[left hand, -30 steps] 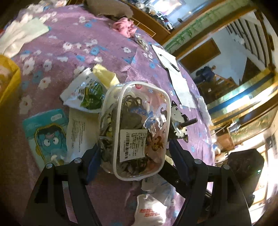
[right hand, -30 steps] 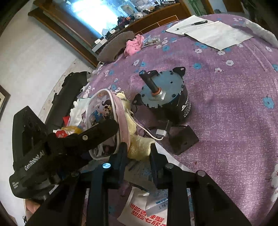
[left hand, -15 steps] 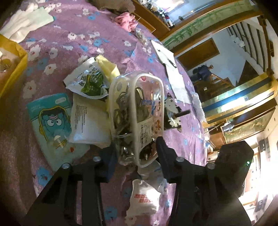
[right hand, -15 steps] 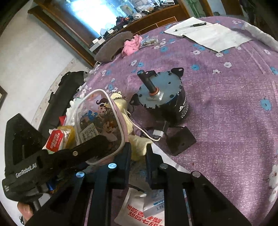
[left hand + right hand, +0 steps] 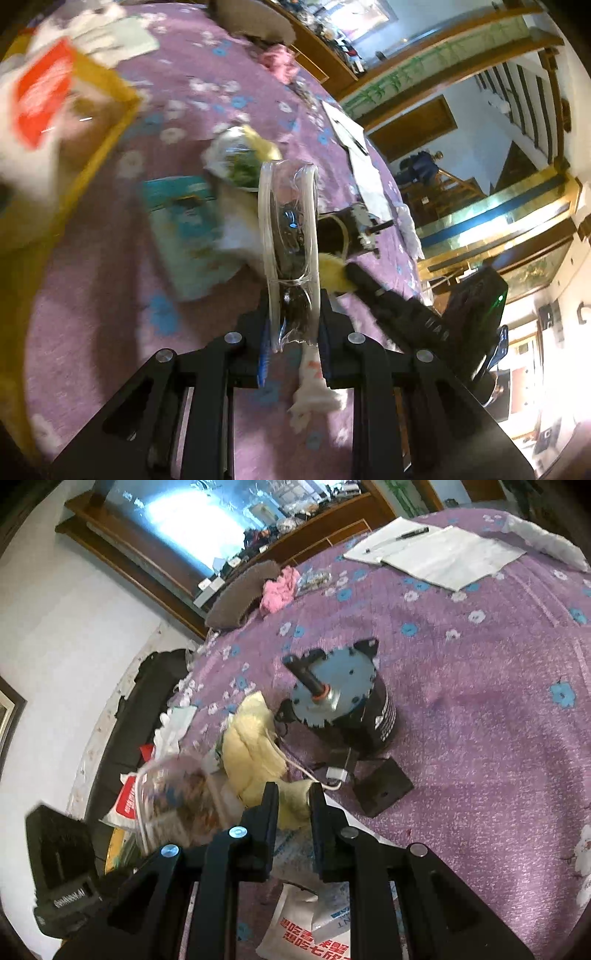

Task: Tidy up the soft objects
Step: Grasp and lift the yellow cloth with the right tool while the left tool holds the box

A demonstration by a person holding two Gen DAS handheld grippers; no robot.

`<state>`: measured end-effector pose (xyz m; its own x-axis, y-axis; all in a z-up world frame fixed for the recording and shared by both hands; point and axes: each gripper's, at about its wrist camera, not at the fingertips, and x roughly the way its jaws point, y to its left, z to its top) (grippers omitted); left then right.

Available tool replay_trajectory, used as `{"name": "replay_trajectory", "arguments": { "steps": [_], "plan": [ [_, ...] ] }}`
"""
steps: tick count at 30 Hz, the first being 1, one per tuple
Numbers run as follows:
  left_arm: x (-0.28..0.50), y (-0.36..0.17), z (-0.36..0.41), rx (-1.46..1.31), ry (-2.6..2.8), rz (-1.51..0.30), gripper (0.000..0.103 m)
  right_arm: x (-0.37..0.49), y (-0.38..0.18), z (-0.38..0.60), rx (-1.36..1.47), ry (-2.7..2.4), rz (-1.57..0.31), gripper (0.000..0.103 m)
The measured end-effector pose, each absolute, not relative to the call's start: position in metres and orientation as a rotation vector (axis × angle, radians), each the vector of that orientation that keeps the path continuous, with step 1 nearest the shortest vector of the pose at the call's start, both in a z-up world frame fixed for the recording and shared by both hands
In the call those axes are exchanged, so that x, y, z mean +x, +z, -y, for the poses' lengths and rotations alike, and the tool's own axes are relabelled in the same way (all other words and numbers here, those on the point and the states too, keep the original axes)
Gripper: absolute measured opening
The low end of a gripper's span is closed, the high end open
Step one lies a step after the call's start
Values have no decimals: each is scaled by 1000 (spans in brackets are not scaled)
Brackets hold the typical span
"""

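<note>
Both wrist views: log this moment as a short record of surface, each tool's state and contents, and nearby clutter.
surface: purple flowered cloth
left tool: jaws just closing, now shut on clear pouch, seen edge-on
right tool: shut on yellow cloth
motor: on the cloth, right of the yellow cloth
nearby: papers, pink cloth, yellow tray, blurred

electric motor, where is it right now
In the right wrist view the electric motor stands mid-frame on the purple floral tablecloth, right of the yellow cloth, just beyond the right claw.
</note>
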<state>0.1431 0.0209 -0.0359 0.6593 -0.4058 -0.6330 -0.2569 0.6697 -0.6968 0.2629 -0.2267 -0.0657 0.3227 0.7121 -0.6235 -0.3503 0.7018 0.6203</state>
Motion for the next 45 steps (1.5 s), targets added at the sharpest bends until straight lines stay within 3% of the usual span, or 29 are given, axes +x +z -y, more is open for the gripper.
{"name": "replay_trajectory", "arguments": {
  "steps": [1, 5, 7, 11, 12, 16, 19, 32, 45],
  "plan": [
    [139, -37, -24, -863, -98, -876, 20, 263, -65, 227, 413, 727, -1018, 25],
    [127, -43, -28, -831, -79, -885, 20, 262, -65, 221, 414, 760, -1021, 33],
    [125, -44, -23, -781, -55, -881, 20, 262, -67, 216, 390, 750, -1031, 43],
    [123, -40, -7, -653, -5, -863, 20, 264, -76, 209, 370, 742, -1063, 45],
    [122, -40, -4, -630, 2, -859, 20, 264, -76, 208, 357, 735, -1060, 44],
    [122, -45, -1, -627, -18, -862, 21, 263, -76, 208, 321, 708, -1056, 18],
    [123, -47, -6, -659, -26, -870, 22, 261, -75, 208, 303, 704, -1050, 10],
    [128, -47, 22, -517, 33, -903, 27, 257, -71, 205, 262, 699, -1033, 9],
    [122, -37, 8, -589, -48, -845, 21, 251, -58, 208, 260, 713, -970, 4]
  ]
}}
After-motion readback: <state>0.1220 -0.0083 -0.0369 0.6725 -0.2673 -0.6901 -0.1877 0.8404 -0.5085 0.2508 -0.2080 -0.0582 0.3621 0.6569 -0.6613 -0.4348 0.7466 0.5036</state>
